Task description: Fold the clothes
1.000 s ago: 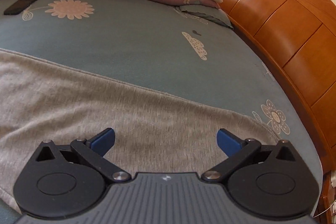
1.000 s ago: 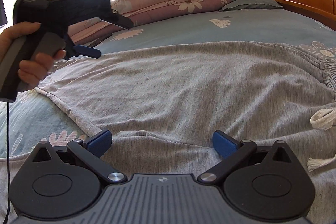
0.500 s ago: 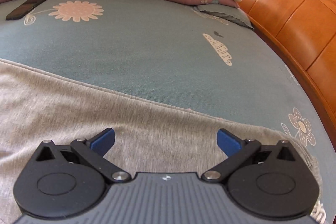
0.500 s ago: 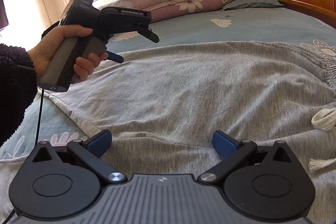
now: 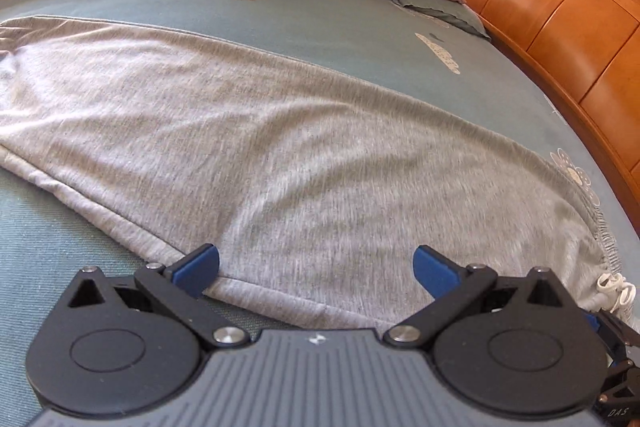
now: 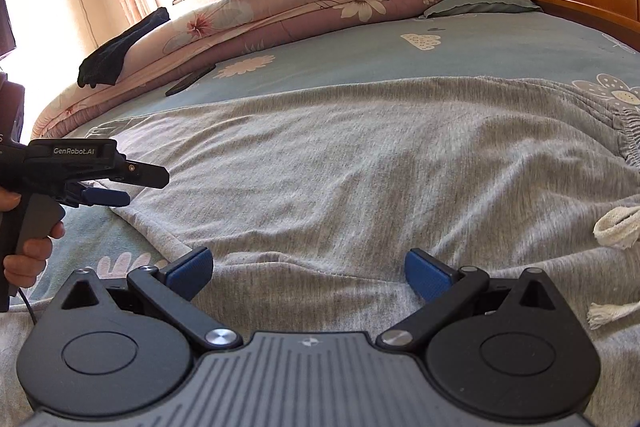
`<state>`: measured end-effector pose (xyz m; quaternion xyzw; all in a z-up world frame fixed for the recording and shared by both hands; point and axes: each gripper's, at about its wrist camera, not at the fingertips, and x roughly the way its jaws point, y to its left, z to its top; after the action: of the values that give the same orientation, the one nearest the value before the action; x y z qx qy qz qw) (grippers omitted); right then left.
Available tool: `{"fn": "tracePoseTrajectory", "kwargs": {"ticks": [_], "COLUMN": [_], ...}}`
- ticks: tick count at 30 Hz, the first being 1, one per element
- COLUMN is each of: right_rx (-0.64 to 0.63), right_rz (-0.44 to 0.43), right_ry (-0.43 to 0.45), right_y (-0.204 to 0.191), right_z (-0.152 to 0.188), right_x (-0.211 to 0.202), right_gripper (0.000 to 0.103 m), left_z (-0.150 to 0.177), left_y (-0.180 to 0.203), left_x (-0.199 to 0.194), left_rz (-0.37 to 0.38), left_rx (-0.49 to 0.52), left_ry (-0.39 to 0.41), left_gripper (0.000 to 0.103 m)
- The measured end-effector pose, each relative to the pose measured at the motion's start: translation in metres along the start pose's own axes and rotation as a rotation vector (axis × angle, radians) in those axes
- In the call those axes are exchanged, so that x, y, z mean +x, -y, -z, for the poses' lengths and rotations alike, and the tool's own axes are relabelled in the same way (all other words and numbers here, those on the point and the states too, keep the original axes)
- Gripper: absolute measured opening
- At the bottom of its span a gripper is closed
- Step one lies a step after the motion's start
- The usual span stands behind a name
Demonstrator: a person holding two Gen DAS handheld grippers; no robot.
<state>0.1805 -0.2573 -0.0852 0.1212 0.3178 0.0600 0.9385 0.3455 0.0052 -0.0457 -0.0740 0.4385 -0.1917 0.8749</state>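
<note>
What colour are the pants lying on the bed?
The pants are light heathered grey, with a whitish drawstring. The left wrist view shows them best.

— How do the left tongs [image 5: 316, 263] stand?
— Spread wide, both blue pads far apart, nothing between them. From the right wrist view they [image 6: 120, 189] point level and sideways.

— And the hand on them?
— A hand [image 6: 28, 247] wraps the grey grip; the trigger finger is hard to make out, perhaps curled.

— The right tongs [image 6: 308, 269]?
— Also gaping, empty, aimed forward and low.
</note>
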Motion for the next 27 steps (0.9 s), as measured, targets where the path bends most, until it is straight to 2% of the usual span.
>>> {"fn": "tracePoseTrajectory", "kwargs": {"ticks": [4,9,11,13,14,17,19,23,25,27], "right_rx": [-0.003,-0.003,-0.004,-0.005,-0.005,-0.007,-0.007,-0.011,-0.012,-0.014], "right_rz": [0.001,-0.001,-0.002,-0.003,-0.003,-0.003,-0.002,0.000,0.001,0.003], "right_ry": [0.001,0.002,0.001,0.001,0.001,0.001,0.001,0.001,0.002,0.002], "right_y": [0.000,0.001,0.001,0.001,0.002,0.001,0.001,0.001,0.000,-0.001], "right_z": [0.000,0.000,0.000,0.000,0.000,0.000,0.000,0.000,0.000,0.000], "right_x": [0.000,0.001,0.001,0.001,0.001,0.001,0.000,0.001,0.001,0.001], "right_gripper": [0.103,0.103,0.103,0.103,0.103,0.103,0.103,0.103,0.103,0.103], "left_z": [-0.036,-0.054,-0.057,-0.061,-0.062,-0.063,-0.064,-0.069,-0.070,-0.072], "left_y": [-0.012,-0.048,-0.060,-0.073,-0.083,-0.102,-0.101,-0.093,-0.093,-0.095], "left_x": [0.006,0.040,0.033,0.020,0.010,-0.012,-0.016,0.004,0.019,0.033], "left_rz": [-0.003,-0.118,-0.182,-0.293,-0.309,-0.225,-0.182,-0.137,-0.138,-0.200], "left_rx": [-0.037,-0.162,-0.165,-0.214,-0.257,-0.359,-0.357,-0.322,-0.324,-0.318], "left_ry": [0.097,0.102,0.152,0.191,0.211,0.253,0.266,0.223,0.197,0.190], "left_gripper": [0.102,0.102,0.102,0.102,0.102,0.102,0.102,0.102,0.102,0.102]}}
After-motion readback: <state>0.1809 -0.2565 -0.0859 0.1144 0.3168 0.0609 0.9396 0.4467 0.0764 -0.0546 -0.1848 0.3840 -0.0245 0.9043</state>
